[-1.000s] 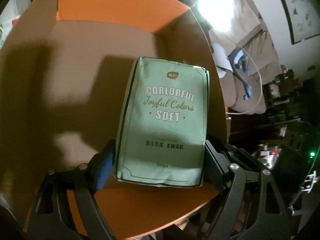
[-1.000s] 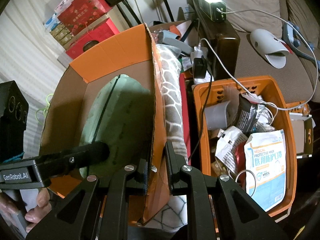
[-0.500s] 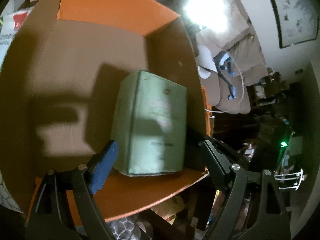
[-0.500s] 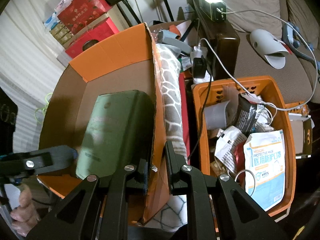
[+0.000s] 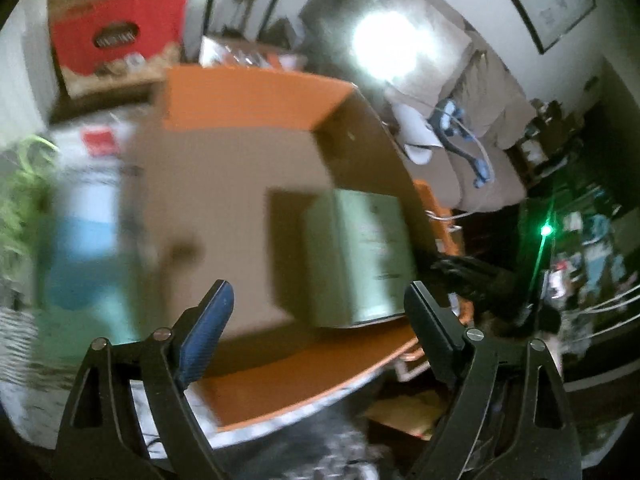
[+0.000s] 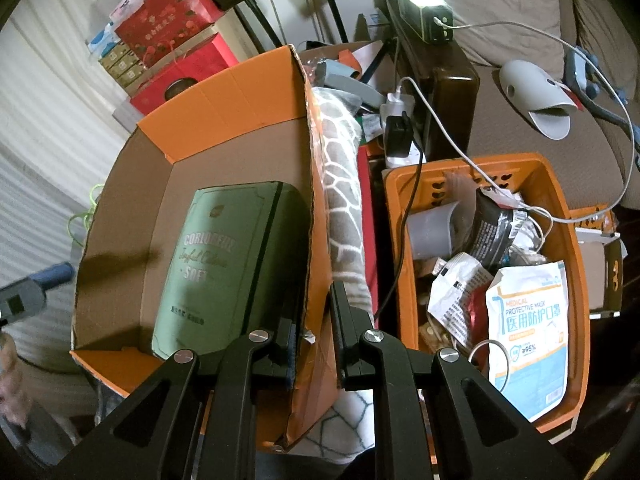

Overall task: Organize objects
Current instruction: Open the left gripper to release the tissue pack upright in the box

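Jaws of the left gripper [image 5: 320, 304] are opening wide and empty above the cardboard box [image 6: 236, 92], while the right gripper [image 6: 314, 344] pinches that box's right wall. One green tissue pack [image 6: 224, 264] already lies flat against that wall, so a first item looks stowed. Plenty remains in the orange basket [image 6: 560, 184] alongside, including a mask packet [image 6: 528, 336].

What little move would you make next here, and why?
Probably swing the left hand-held gripper toward the orange basket for another item. Its jaws are opening with nothing between them, the green tissue pack already lies in the cardboard box, and the right hand-held gripper is clamped on the box's wall.
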The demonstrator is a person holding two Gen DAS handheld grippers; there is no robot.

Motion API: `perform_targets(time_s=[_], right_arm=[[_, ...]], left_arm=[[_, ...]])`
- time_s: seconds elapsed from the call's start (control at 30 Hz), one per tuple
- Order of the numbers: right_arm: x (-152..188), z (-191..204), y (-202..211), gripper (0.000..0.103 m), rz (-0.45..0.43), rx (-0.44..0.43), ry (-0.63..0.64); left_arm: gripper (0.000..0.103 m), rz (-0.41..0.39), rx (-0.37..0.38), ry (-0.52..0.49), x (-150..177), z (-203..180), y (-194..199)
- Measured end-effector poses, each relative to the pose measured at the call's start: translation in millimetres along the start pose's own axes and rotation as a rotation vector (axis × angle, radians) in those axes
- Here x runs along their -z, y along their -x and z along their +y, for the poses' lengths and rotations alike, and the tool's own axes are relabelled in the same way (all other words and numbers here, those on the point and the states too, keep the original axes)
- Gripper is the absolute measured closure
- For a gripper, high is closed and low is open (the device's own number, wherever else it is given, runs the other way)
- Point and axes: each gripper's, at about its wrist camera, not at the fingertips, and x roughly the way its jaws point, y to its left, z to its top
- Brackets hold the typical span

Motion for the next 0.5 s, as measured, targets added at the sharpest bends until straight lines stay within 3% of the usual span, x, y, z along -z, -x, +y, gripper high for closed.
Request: perform_targets(time_s=[0.27, 0.5], right_arm=[[-1, 2, 0, 0.09, 0.001, 0.007, 0.001], [-1, 2, -1, 0.09, 0.003, 0.011, 0.004]], left_arm=[[0.017, -0.062, -0.171, -0.003, -5, 69, 37], [0.015, -0.084, -0.248, 0.053, -7, 123, 57]])
